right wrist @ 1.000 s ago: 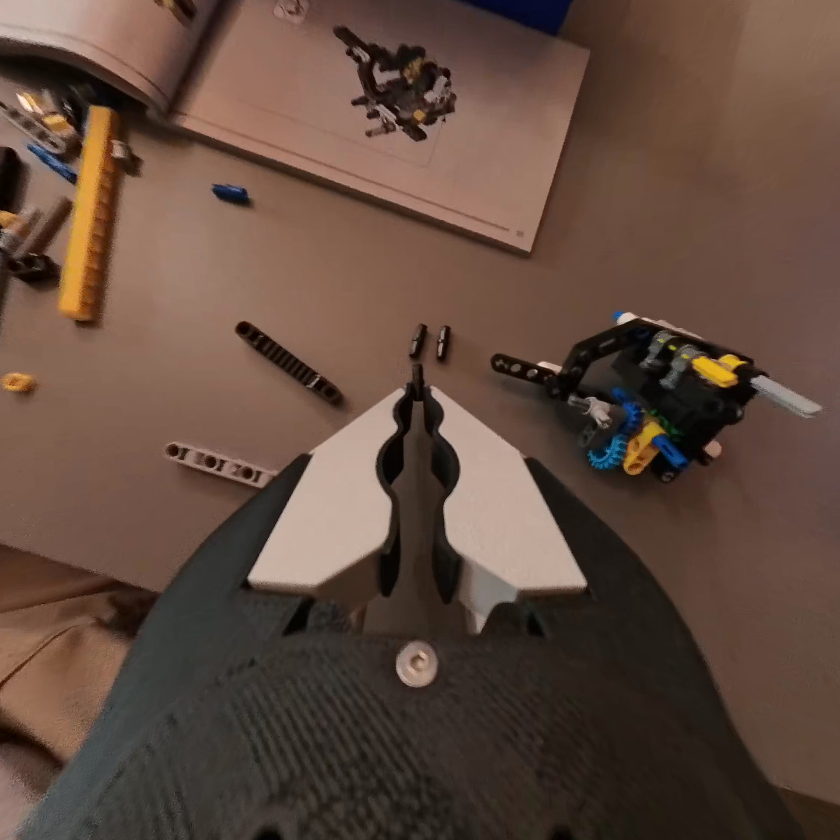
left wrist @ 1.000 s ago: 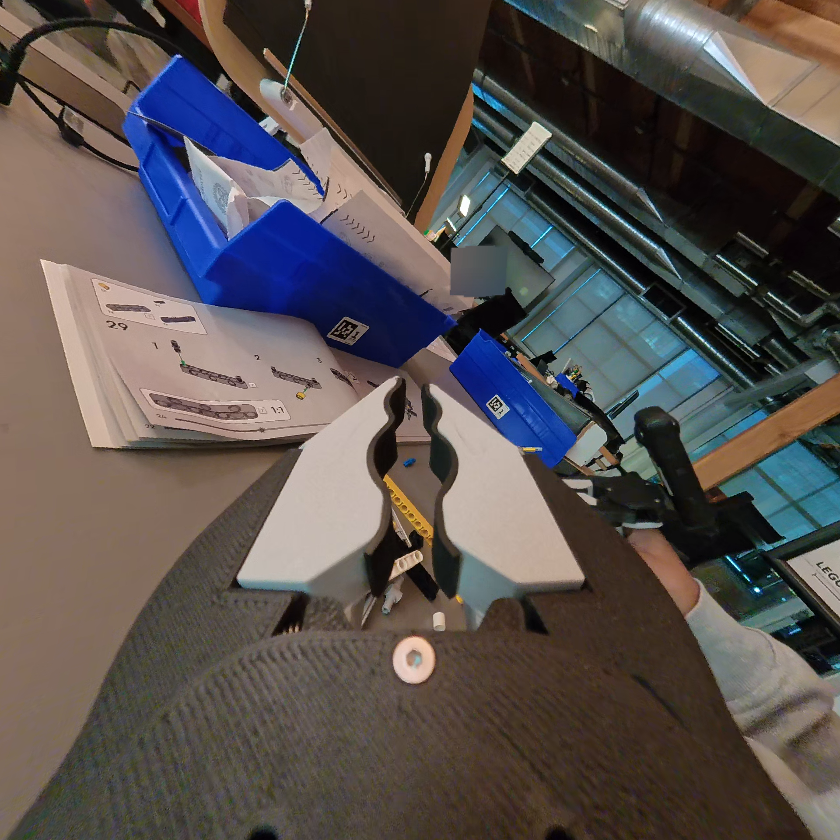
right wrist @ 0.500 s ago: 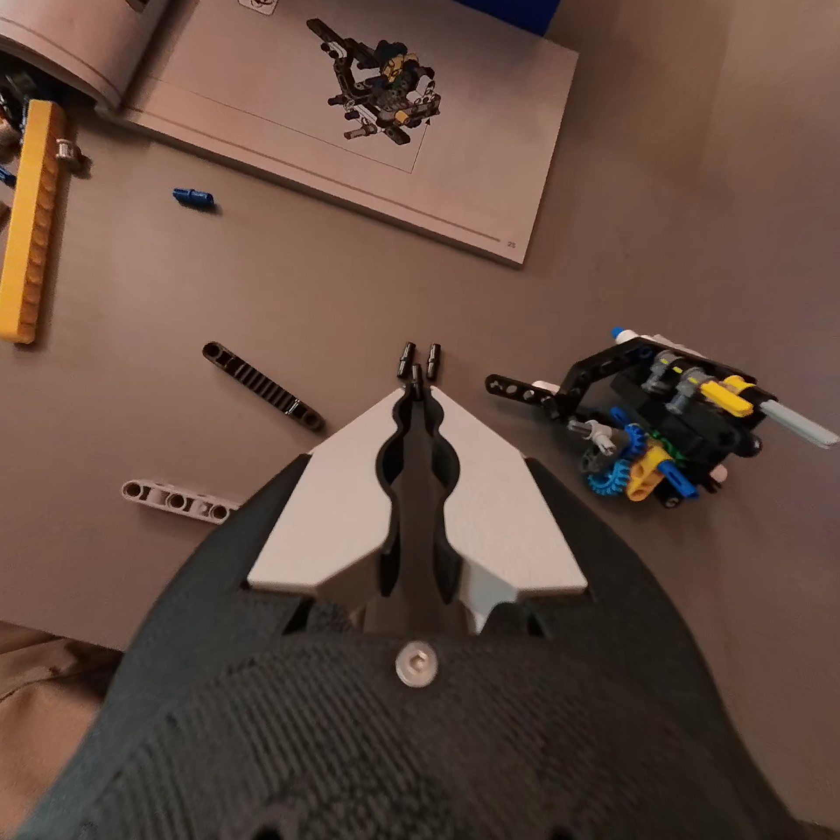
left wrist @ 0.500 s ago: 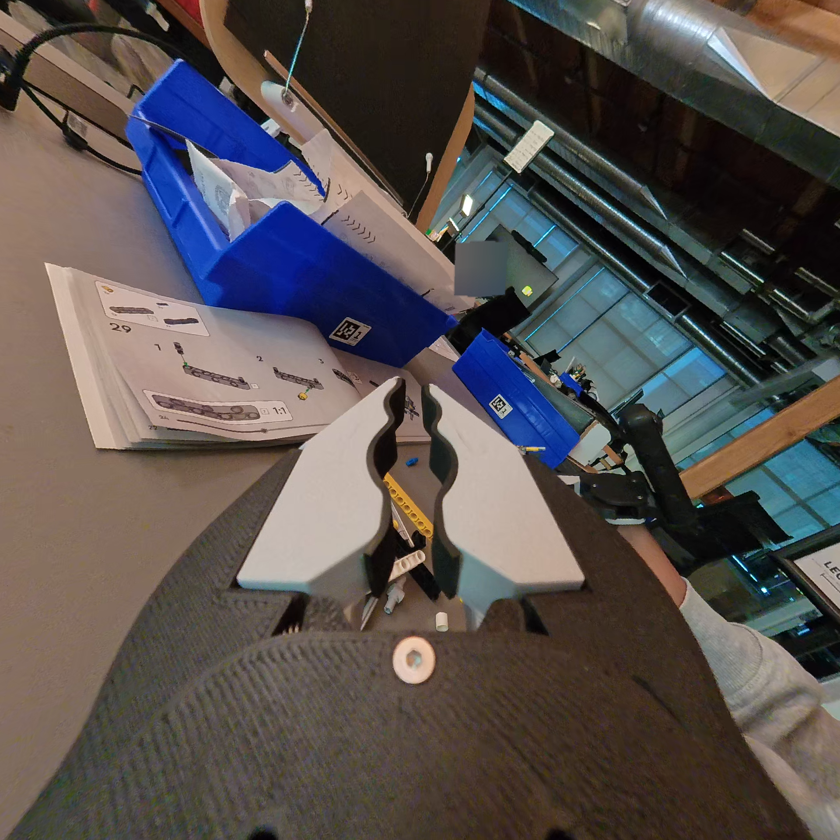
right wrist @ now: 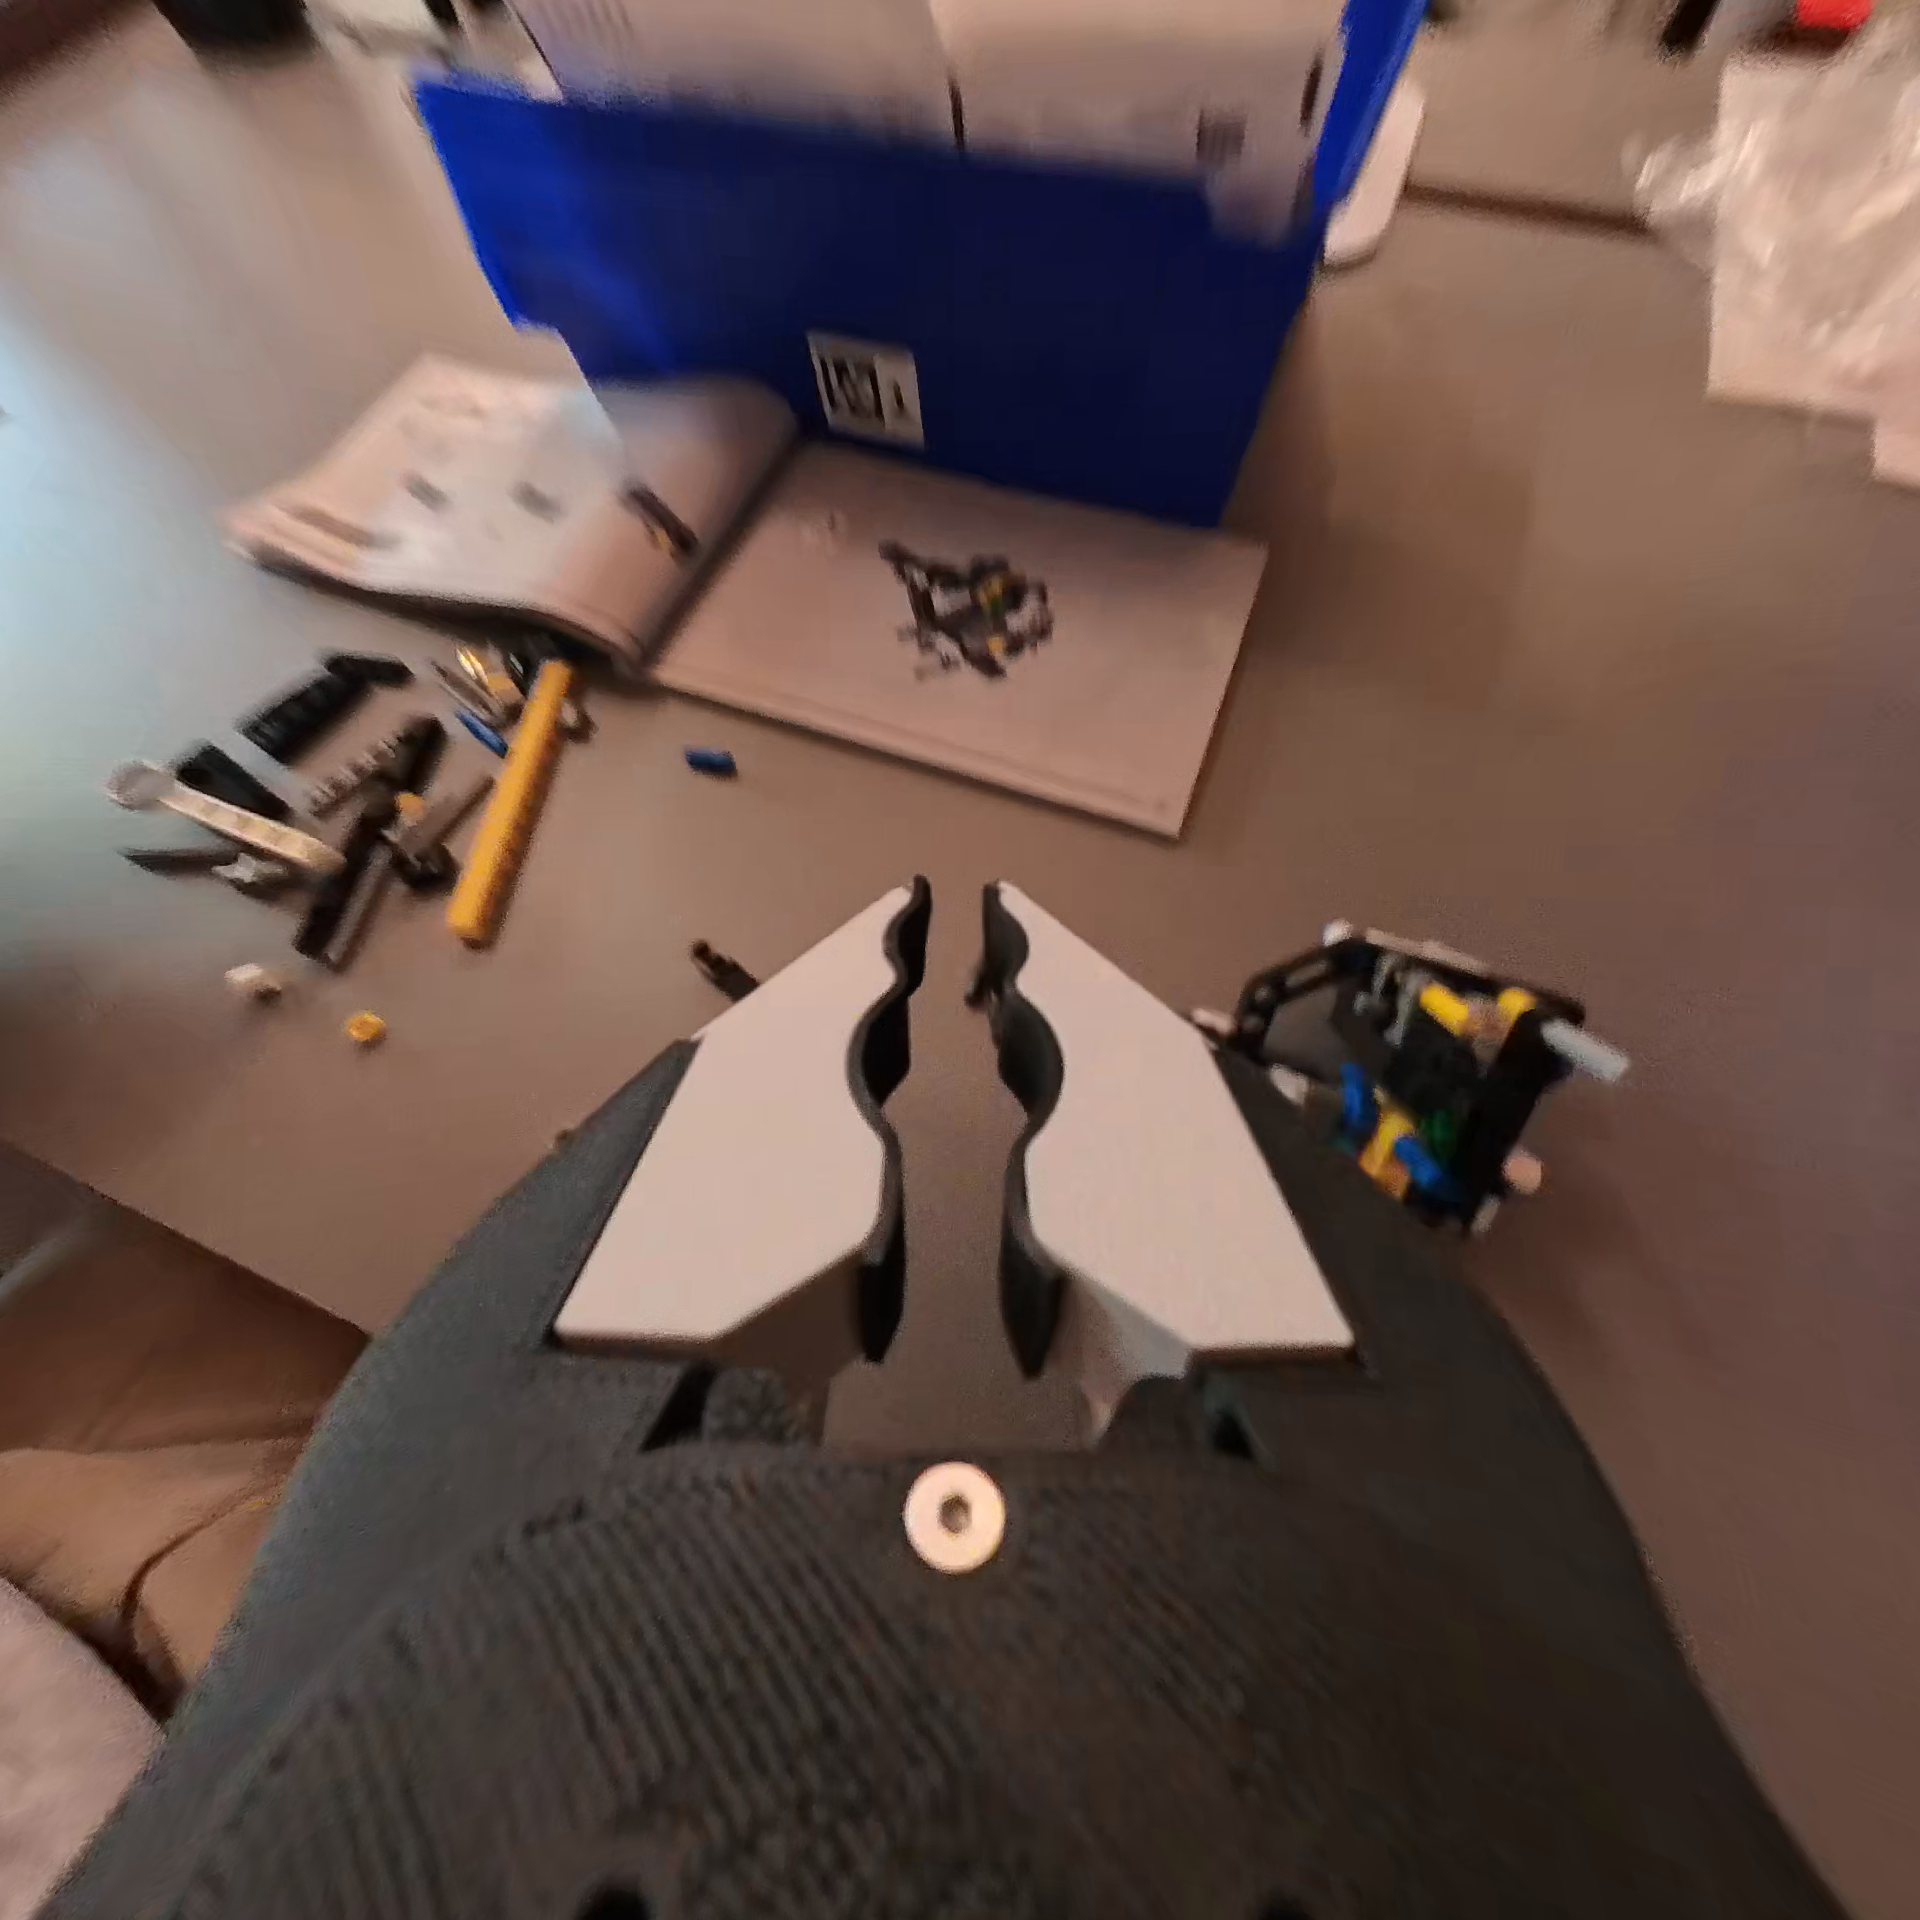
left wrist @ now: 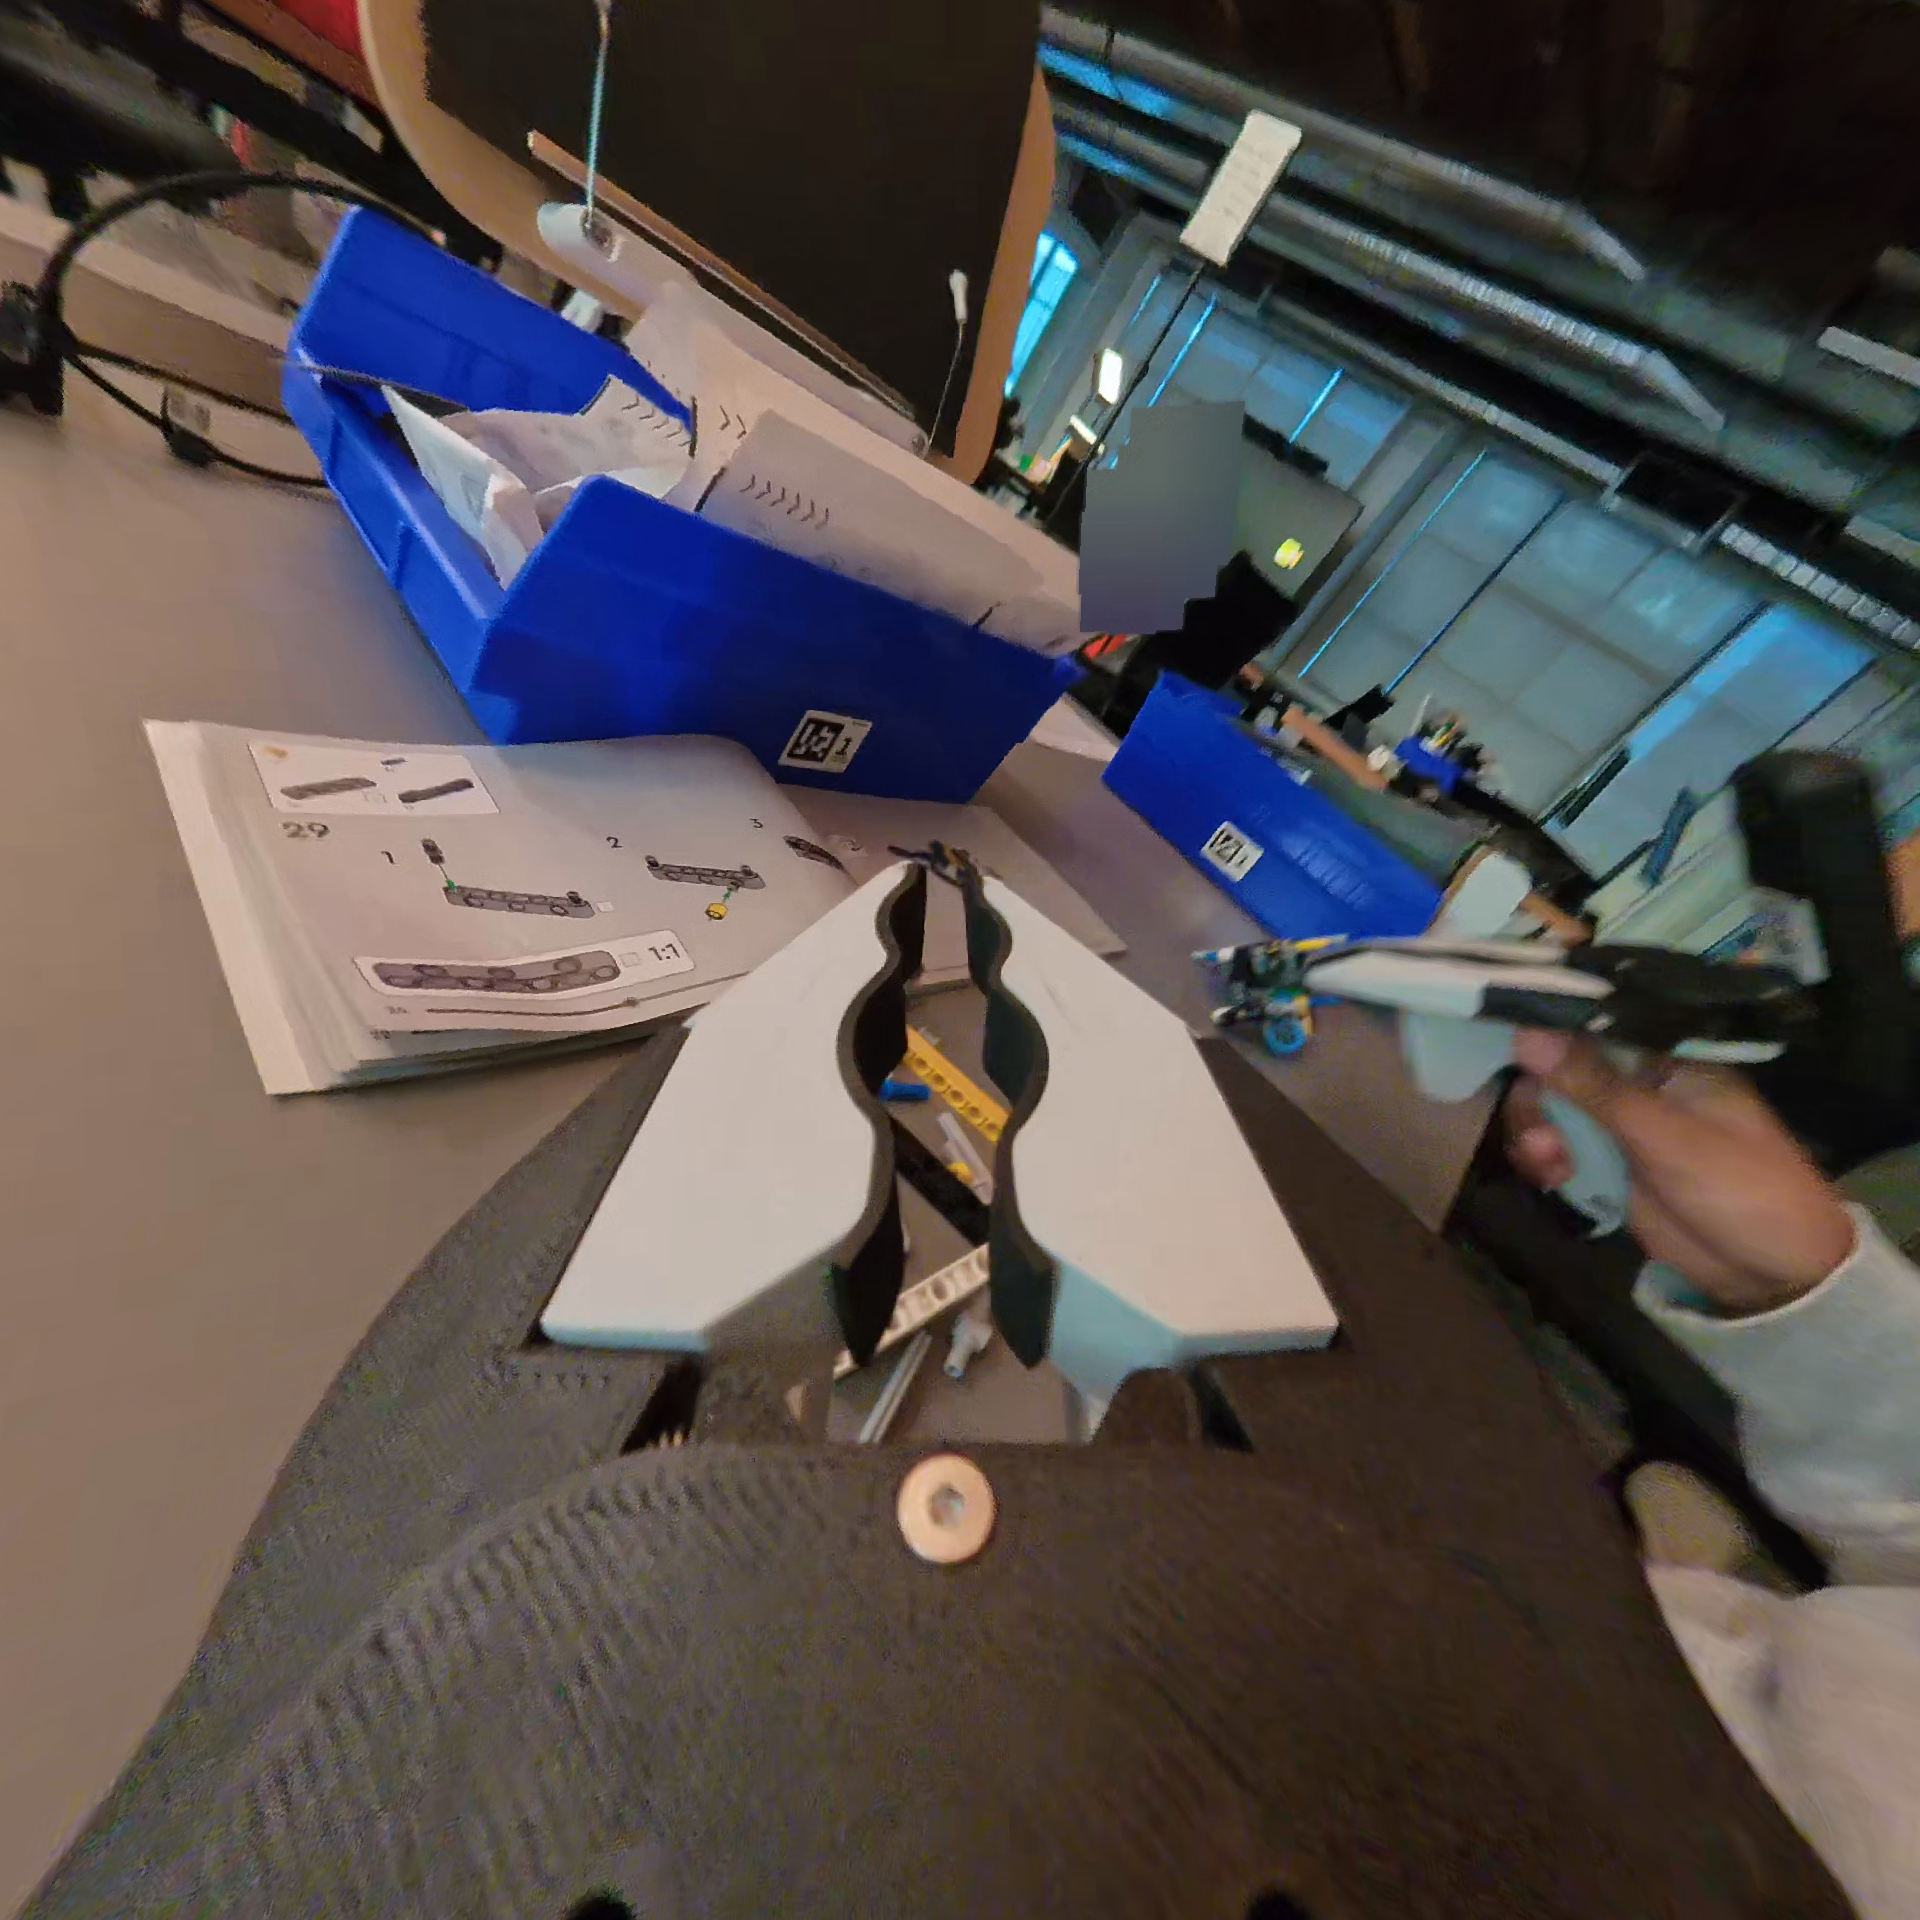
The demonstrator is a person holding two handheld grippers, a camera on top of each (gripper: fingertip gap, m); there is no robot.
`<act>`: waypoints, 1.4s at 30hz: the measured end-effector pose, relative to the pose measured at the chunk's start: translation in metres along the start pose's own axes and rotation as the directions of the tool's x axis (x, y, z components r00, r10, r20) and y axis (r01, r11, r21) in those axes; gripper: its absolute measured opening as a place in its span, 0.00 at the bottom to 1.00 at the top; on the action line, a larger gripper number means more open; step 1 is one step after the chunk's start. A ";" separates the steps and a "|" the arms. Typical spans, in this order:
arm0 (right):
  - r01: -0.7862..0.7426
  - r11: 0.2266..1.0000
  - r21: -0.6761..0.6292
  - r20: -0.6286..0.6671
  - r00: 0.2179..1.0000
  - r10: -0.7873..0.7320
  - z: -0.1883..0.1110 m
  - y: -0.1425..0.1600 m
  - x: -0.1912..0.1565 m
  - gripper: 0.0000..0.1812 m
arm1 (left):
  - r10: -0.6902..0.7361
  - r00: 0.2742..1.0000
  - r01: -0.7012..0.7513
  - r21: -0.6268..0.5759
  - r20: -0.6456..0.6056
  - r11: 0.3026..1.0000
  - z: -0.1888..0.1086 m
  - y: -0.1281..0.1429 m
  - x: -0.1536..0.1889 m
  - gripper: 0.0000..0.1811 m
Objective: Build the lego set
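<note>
The partly built Lego model (right wrist: 1423, 1081), black with yellow, blue and green parts, sits on the grey table to the right of my right gripper (right wrist: 956, 899). That gripper is open and empty, held above the table. A small black pin (right wrist: 977, 987) shows beside its right finger. My left gripper (left wrist: 942, 883) hovers low over loose parts, its fingers slightly apart and holding nothing. A yellow beam (left wrist: 951, 1081) shows through the gap. In the left wrist view the right gripper (left wrist: 1320, 971) is held level in a hand, in front of the model (left wrist: 1268, 987).
An open instruction booklet (right wrist: 935, 644) lies in front of a blue bin (right wrist: 883, 239) with papers in it. A pile of loose parts (right wrist: 343, 800) with the yellow beam (right wrist: 511, 795) lies at left, with a blue pin (right wrist: 712, 762) nearby. A second blue bin (left wrist: 1278, 831) stands farther back. The grippers' ends are close to 25 cm from one another. Between my right fingertips and the small black pin (right wrist: 977, 987) there is roughly 8 cm.
My right gripper opened and let go of the black pin it held, then lifted and tilted up, bringing the blue bin into view. In the left view it swung in at right.
</note>
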State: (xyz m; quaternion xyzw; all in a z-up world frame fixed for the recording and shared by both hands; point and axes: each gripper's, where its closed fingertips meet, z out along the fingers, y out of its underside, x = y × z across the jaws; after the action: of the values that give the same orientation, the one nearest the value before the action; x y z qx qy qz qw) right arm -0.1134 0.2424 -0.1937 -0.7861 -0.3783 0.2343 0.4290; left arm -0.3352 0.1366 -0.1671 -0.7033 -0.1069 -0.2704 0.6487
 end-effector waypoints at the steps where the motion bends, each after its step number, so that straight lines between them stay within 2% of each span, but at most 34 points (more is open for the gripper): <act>1: 0.008 0.998 0.054 0.029 1.000 -0.010 -0.001 -0.010 -0.005 0.05 | 0.038 0.999 -0.038 -0.017 0.012 0.999 0.003 0.003 0.001 0.03; 3: 0.031 0.990 0.138 0.116 0.992 -0.048 0.002 -0.027 -0.022 0.05 | 0.085 0.996 -0.084 -0.060 0.022 0.995 0.011 0.011 0.004 0.05; 6: 0.083 0.981 0.177 0.228 0.966 -0.123 0.012 -0.052 -0.048 0.06 | 0.139 0.989 -0.133 -0.104 0.055 0.986 0.023 0.016 0.017 0.08; 8: 0.161 0.969 0.189 0.246 0.947 -0.206 0.013 -0.070 -0.054 0.08 | 0.184 0.979 -0.171 -0.135 0.092 0.976 0.031 0.018 0.031 0.10; 10: 0.243 0.949 0.201 0.270 0.917 -0.292 0.011 -0.076 -0.061 0.10 | 0.222 0.965 -0.198 -0.170 0.137 0.965 0.038 0.022 0.048 0.11; 13: 0.301 0.919 0.255 0.288 0.883 -0.369 0.004 -0.069 -0.067 0.10 | 0.257 0.950 -0.232 -0.149 0.178 0.961 0.050 0.028 0.079 0.14; 15: 0.291 0.905 0.312 0.262 0.889 -0.376 -0.001 -0.062 -0.060 0.09 | 0.320 0.930 -0.281 -0.211 0.182 0.936 0.061 0.039 0.092 0.16; 17: 0.242 0.901 0.360 0.242 0.909 -0.341 -0.003 -0.053 -0.048 0.01 | 0.402 0.890 -0.332 -0.296 0.218 0.896 0.071 0.044 0.096 0.17; 18: 0.231 0.903 0.362 0.252 0.908 -0.333 -0.002 -0.047 -0.043 0.01 | 0.432 0.873 -0.355 -0.313 0.227 0.881 0.077 0.043 0.100 0.17; 22: 0.157 0.921 0.356 0.247 0.935 -0.254 0.003 -0.048 -0.010 0.04 | 0.446 0.852 -0.364 -0.303 0.275 0.881 0.109 0.040 0.115 0.24; 25: 0.055 0.924 0.378 0.314 0.932 -0.183 -0.004 -0.054 0.002 0.07 | 0.442 0.848 -0.351 -0.316 0.293 0.882 0.130 0.047 0.123 0.28; 28: 0.038 0.923 0.384 0.334 0.926 -0.177 -0.008 -0.057 0.006 0.08 | 0.433 0.859 -0.338 -0.331 0.274 0.881 0.141 0.059 0.134 0.30; 33: 0.094 0.907 0.410 0.300 0.926 -0.232 -0.015 -0.059 0.002 0.08 | 0.437 0.867 -0.340 -0.354 0.241 0.871 0.143 0.068 0.152 0.30; 38: 0.109 0.906 0.410 0.309 0.918 -0.250 -0.018 -0.054 -0.010 0.09 | 0.490 0.836 -0.387 -0.367 0.248 0.846 0.128 0.065 0.159 0.30; 42: 0.103 0.910 0.401 0.328 0.912 -0.247 -0.024 -0.045 -0.020 0.09 | 0.467 0.844 -0.365 -0.356 0.264 0.860 0.115 0.067 0.160 0.31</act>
State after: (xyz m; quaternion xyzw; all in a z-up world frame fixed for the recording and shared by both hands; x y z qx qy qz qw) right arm -0.1265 0.2299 -0.1416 -0.5929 -0.4709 0.4065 0.5114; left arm -0.1409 0.2070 -0.1433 -0.8334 -0.0196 -0.0084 0.5522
